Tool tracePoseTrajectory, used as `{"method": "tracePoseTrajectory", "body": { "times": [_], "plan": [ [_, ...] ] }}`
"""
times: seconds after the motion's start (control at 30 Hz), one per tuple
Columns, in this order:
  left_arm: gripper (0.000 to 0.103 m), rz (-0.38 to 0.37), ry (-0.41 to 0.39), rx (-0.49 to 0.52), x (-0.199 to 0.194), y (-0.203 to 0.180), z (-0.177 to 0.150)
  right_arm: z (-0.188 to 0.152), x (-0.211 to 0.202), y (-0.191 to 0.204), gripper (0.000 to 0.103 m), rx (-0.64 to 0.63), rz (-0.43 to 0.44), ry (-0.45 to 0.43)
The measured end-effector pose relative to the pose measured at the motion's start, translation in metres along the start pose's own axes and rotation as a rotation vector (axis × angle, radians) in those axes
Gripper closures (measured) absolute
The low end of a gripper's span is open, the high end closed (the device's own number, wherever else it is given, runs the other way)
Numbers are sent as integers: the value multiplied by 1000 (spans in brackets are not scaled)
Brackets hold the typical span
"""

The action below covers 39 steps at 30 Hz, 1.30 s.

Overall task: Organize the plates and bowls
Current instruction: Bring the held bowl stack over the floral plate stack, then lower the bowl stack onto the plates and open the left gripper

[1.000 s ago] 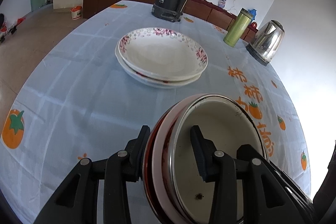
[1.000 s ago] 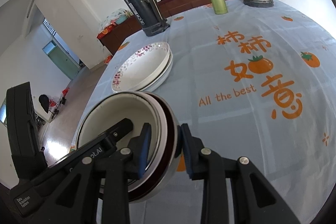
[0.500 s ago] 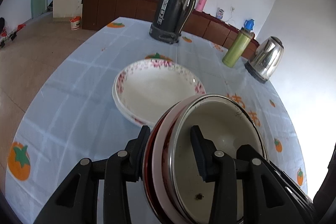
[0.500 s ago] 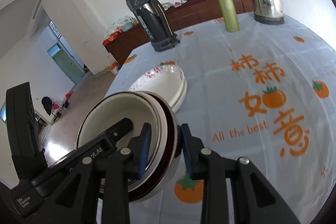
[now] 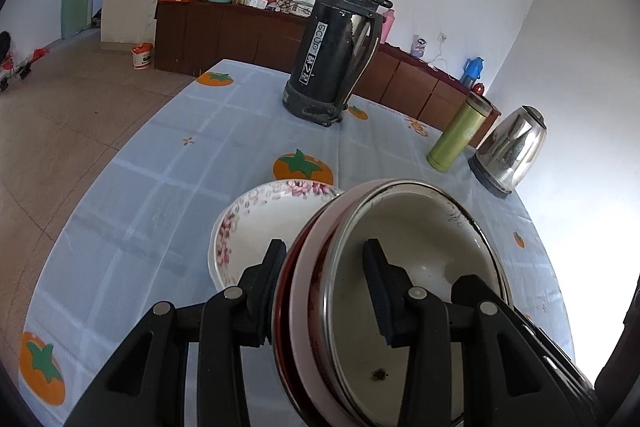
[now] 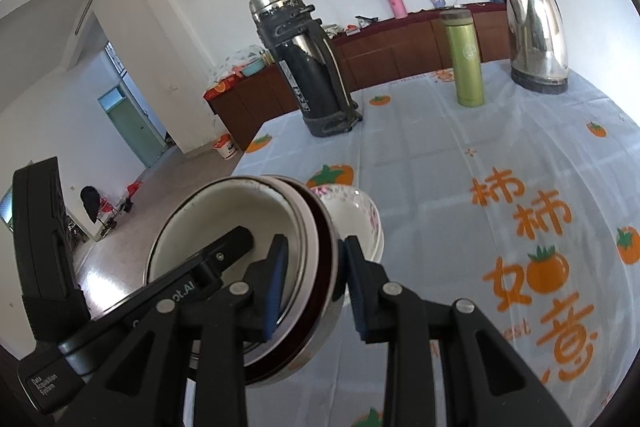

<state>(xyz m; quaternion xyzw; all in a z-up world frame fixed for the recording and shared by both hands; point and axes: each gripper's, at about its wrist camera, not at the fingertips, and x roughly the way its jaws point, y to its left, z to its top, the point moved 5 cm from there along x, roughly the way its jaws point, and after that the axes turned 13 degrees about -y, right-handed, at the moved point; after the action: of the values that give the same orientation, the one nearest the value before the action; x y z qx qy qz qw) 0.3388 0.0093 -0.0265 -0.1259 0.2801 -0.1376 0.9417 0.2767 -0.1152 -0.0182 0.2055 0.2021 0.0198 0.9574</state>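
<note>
The nested white enamel bowls (image 5: 416,291) are gripped at opposite rims by the left tool (image 5: 324,283) and right tool (image 6: 314,275); they have been carried over the floral white ceramic plates (image 5: 256,227), so stacking seems imminent.

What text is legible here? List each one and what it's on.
"SCUD": black thermos, sideways label; its Chinese characters are unreadable.
"柿柿如意": tablecloth.
"est" (cut off): tablecloth.
"Data Acquisition System": left gripper, seen from the right wrist view.
Floor bucket print: too small to read.
</note>
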Motion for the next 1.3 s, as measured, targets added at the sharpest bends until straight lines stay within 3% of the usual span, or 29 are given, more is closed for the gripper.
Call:
{"method": "tracePoseTrajectory", "body": {
  "times": [0.67, 1.0, 1.3],
  "plan": [
    [60, 0, 48, -31, 69, 22, -8, -9, 70, -15, 74, -44, -29, 56],
    [60, -10, 83, -54, 89, 32, -21, -20, 88, -20, 74, -82, -55, 84],
    [60, -19, 53, -41, 92, 35, -21, -22, 94, -19, 74, -105, -53, 90]
  ]
}}
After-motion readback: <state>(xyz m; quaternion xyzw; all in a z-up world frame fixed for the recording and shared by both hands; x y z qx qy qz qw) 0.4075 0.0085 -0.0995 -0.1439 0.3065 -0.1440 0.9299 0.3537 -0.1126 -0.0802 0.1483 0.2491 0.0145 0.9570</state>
